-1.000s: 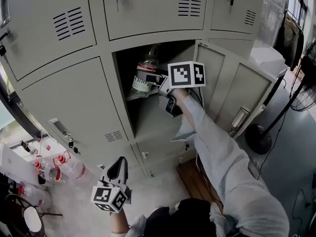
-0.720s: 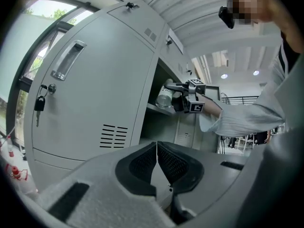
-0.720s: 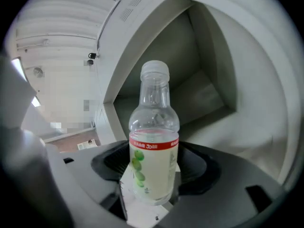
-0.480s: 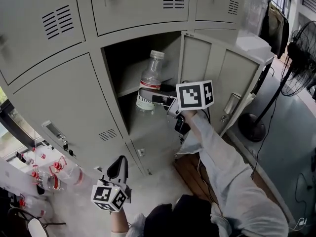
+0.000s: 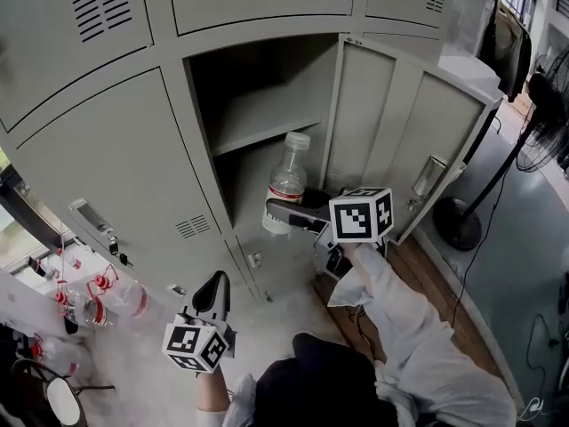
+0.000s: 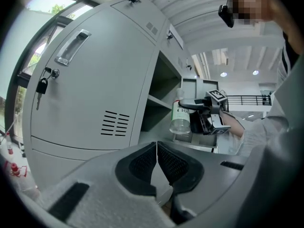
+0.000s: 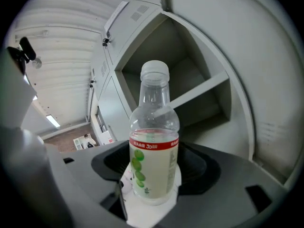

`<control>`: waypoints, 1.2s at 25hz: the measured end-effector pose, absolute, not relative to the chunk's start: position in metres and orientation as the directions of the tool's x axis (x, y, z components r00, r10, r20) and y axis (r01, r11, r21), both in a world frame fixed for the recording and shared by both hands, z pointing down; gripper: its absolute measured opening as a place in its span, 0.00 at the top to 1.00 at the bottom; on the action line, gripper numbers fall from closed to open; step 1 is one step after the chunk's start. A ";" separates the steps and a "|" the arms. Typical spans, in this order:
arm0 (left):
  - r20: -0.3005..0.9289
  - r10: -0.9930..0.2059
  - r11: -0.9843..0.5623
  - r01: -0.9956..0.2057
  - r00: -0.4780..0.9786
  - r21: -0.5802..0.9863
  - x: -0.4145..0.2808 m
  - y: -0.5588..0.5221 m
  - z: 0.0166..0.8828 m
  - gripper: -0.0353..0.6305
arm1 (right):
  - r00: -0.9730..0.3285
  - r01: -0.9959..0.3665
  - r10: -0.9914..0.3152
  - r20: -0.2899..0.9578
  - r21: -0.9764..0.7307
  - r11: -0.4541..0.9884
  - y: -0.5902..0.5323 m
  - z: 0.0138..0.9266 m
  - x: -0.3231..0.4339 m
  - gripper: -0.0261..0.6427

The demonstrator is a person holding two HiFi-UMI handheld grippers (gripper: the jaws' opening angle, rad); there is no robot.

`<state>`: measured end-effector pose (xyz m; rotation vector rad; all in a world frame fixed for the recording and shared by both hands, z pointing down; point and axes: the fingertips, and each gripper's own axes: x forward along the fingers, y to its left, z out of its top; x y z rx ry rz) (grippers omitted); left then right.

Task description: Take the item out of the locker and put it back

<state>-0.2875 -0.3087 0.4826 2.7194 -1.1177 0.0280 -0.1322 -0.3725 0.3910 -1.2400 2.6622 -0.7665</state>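
One bottle (image 5: 286,183), clamped in the right gripper (image 5: 271,215), now sits lower, apparently outside the locker (image 5: 260,87).

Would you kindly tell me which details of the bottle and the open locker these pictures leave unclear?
- Small print on the bottle label: right gripper view, too small to read.
- Floor of the locker lower compartment: head view, behind the bottle and the right gripper.
- Upper compartment's left back corner: head view, in dark shadow.

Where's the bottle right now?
Centre of the head view: the bottle stands upright in the right gripper, in front of the open locker compartment, below its shelf and just left of the open door.
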 end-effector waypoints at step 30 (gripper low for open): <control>0.132 -0.775 -0.600 -0.786 0.618 0.151 -0.281 -0.356 0.479 0.93 | -0.593 -0.720 -0.763 0.256 -0.592 0.361 -0.517 0.461 -0.114 0.51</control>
